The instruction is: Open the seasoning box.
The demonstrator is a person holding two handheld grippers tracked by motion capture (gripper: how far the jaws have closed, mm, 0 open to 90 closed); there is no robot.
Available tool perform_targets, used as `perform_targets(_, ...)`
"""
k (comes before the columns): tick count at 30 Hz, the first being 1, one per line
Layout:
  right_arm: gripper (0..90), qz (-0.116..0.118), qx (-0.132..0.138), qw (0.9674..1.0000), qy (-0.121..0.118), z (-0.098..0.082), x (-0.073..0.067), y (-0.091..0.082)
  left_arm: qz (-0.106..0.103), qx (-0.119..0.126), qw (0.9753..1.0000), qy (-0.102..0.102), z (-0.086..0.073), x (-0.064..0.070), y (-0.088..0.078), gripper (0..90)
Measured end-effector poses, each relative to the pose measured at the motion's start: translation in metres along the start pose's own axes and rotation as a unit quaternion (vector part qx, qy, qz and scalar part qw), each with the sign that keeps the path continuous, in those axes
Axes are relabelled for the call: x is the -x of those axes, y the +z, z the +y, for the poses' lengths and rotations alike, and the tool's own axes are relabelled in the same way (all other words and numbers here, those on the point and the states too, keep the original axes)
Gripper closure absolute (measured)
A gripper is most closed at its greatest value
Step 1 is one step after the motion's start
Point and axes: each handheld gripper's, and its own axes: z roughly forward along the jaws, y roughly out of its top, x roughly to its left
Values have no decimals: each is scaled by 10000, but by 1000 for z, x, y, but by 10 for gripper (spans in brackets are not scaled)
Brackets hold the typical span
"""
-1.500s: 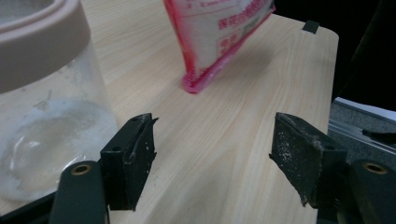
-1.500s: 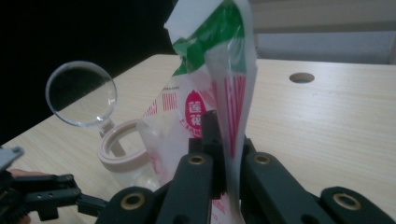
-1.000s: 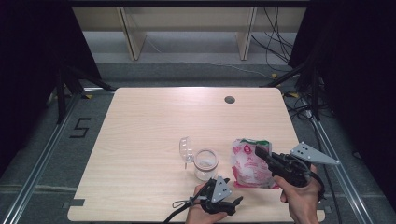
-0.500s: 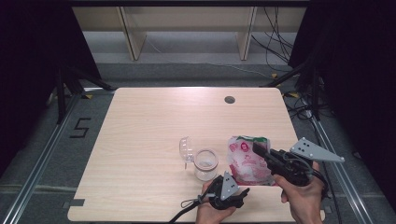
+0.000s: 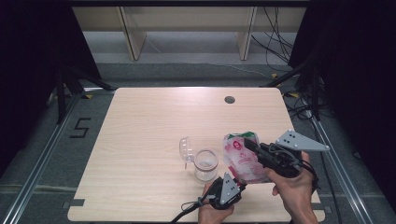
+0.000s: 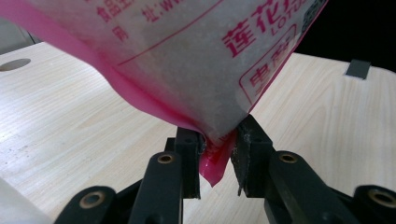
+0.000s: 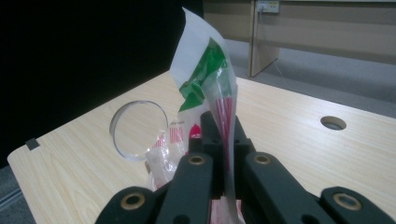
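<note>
Even overhead light; table [image 5: 140, 140] bright, evenly lit, with only faint soft shadows under the jar [image 5: 206, 164] and bag [image 5: 243, 156]. Floor beside the table dim, far sides near black. High view sharp but small, slightly soft. Left gripper view: bag [image 6: 187, 60] close to the lens, print blurred, light glowing through the plastic. Right gripper view: jaws out of focus, table behind them crisper, left background black.

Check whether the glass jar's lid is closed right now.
No, the glass jar stands open, its clear hinged lid flipped up to its left.
</note>
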Motion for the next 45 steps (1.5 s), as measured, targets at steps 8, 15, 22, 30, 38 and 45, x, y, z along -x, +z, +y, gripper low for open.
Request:
perform_targets(8, 900, 23, -176, 9995, -278, 18, -3, 23, -151, 184, 9996, -160, 3, -8, -2, 739)
perform_targets(15, 900, 122, -353, 9988, -316, 25, -12, 45, -151, 302, 9993, -140, 3, -11, -4, 743)
perform_targets(22, 900, 158, -379, 9985, -355, 28, -15, 57, -165, 358, 9990, -229, 4, -14, -4, 746)
perform_targets(30, 900, 96, -579, 9973, -444, 30, -13, 65, -338, 380, 9983, -282, 4, -14, 1, 746)
perform_targets(38, 900, 100, -752, 9960, -462, 27, -16, 79, -413, 361, 9980, -316, 2, -15, 4, 747)
perform_targets(45, 900, 129, -944, 9942, -499, 25, -19, 86, -453, 358, 9978, -325, 1, -15, 6, 748)
